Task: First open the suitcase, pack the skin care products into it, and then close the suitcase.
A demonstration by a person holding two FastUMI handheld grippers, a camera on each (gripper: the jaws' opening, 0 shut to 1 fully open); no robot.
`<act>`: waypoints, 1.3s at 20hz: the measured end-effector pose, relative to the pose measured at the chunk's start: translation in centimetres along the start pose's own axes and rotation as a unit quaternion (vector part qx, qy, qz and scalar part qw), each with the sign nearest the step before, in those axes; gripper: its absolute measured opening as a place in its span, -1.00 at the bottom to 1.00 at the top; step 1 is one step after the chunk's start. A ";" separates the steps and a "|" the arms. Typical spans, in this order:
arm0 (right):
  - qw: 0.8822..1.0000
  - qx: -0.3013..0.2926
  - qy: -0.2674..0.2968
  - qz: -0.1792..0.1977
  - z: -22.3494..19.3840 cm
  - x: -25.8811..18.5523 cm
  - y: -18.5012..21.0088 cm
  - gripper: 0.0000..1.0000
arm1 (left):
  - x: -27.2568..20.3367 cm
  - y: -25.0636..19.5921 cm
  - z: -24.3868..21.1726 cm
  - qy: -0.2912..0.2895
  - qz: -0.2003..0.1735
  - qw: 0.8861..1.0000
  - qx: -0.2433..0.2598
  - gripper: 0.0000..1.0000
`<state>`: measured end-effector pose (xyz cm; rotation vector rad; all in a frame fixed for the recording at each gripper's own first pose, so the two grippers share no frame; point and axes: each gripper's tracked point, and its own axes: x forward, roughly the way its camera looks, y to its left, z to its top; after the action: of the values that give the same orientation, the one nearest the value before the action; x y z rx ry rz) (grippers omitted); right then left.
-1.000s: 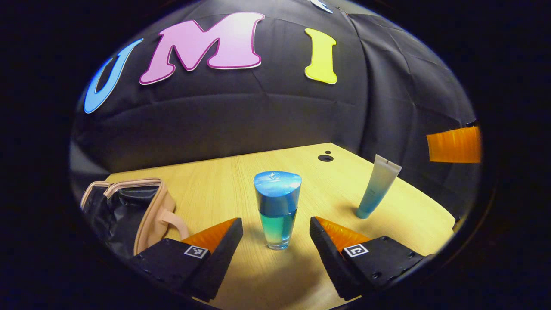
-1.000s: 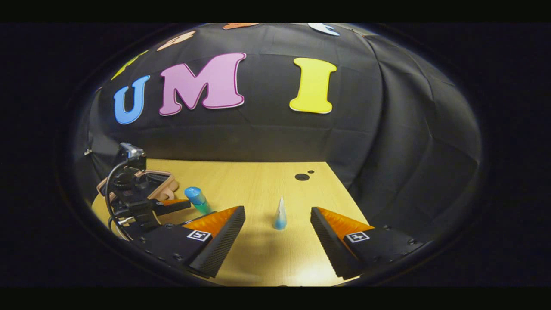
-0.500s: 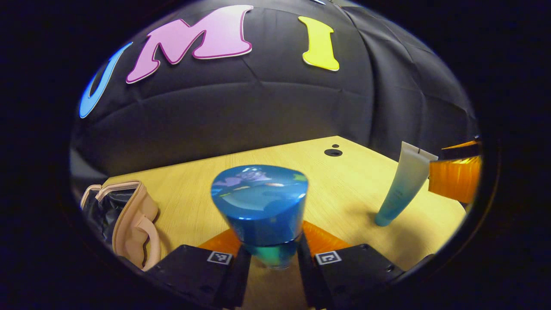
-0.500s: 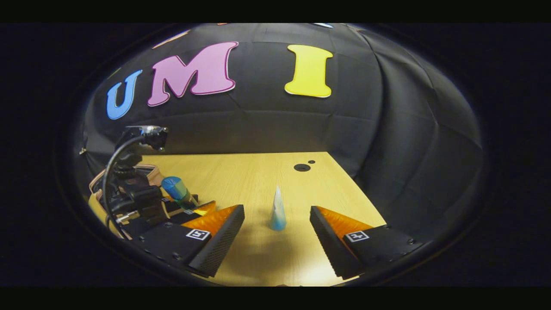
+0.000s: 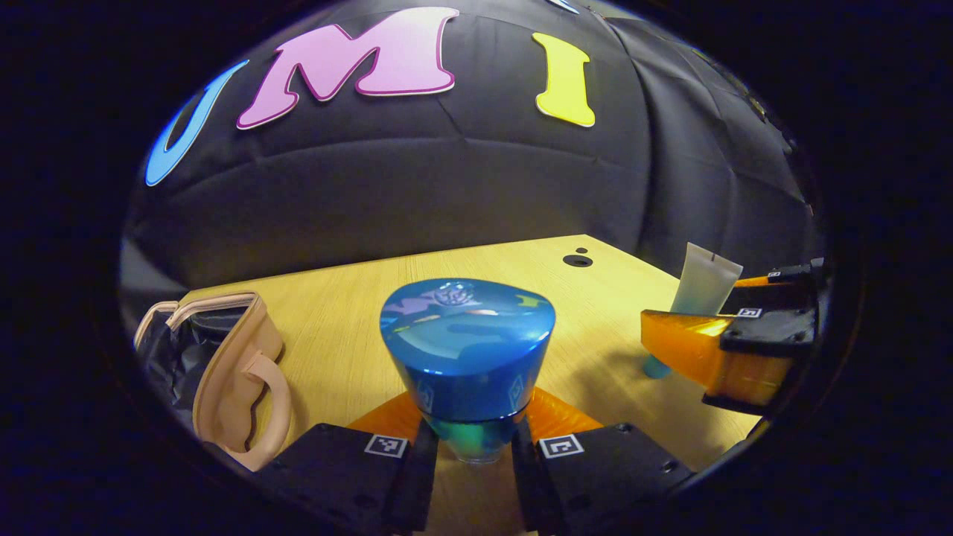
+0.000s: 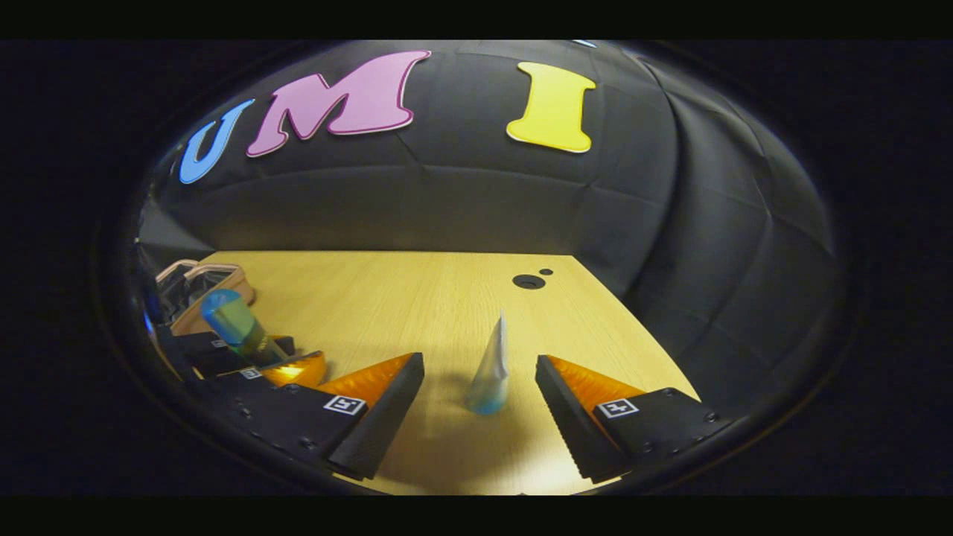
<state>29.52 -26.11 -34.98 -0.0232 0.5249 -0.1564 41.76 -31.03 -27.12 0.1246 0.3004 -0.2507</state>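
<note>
My left gripper (image 5: 467,447) is shut on a blue-capped bottle (image 5: 467,350) of blue-green liquid, both fingers pressing its glass base. The same bottle (image 6: 232,324) appears at the left of the right gripper view, held in the left gripper (image 6: 260,361). A pale tube (image 6: 491,368) fading to blue stands cap-down on the wooden table (image 6: 417,298), between the tips of my open right gripper (image 6: 480,391) and not touched by them. In the left gripper view that tube (image 5: 703,286) stands behind the right gripper (image 5: 715,350). The beige suitcase (image 5: 223,365) lies open at the left, dark lining showing.
A round cable hole (image 6: 528,281) with a smaller hole beside it sits near the table's far right corner. The black cloth wall closes off the back and right. The open suitcase (image 6: 197,286) lies at the table's left edge.
The right gripper has moved forward so its fingertips now flank the tube. The left gripper closed on the bottle within the last second and still holds it, shifted slightly.
</note>
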 end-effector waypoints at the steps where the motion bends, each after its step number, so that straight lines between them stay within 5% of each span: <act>1: 1.000 0.004 0.000 -0.001 -0.1 0.6 0.0 0.92 | -0.3 0.0 -0.1 0.000 -0.002 1.000 -0.005 -0.01; 4: 1.000 0.008 0.002 -0.015 -0.7 2.2 -0.5 0.70 | -0.8 0.0 -0.4 0.001 -0.007 1.000 -0.011 -0.01; 8: 1.000 0.011 0.015 -0.005 -2.5 3.2 -0.3 -0.12 | -1.3 0.1 -0.5 -0.003 -0.010 1.000 0.001 0.00; 10: 1.000 0.002 0.006 0.011 -2.3 2.7 0.4 -0.23 | -1.7 0.2 -0.4 -0.005 -0.010 1.000 0.001 0.00; 11: 1.000 -0.004 0.000 0.014 -2.2 2.4 0.4 -0.44 | -2.0 0.5 -0.4 -0.008 -0.007 1.000 -0.002 0.00; 26: 0.995 -0.050 -0.055 0.068 1.5 -6.1 5.8 -0.39 | -7.3 3.1 1.3 -0.075 -0.030 0.997 -0.020 -0.10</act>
<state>25.92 -19.49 -31.03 -0.0931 0.4225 0.0035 36.15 -26.63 -23.37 0.0566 0.1606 -0.3122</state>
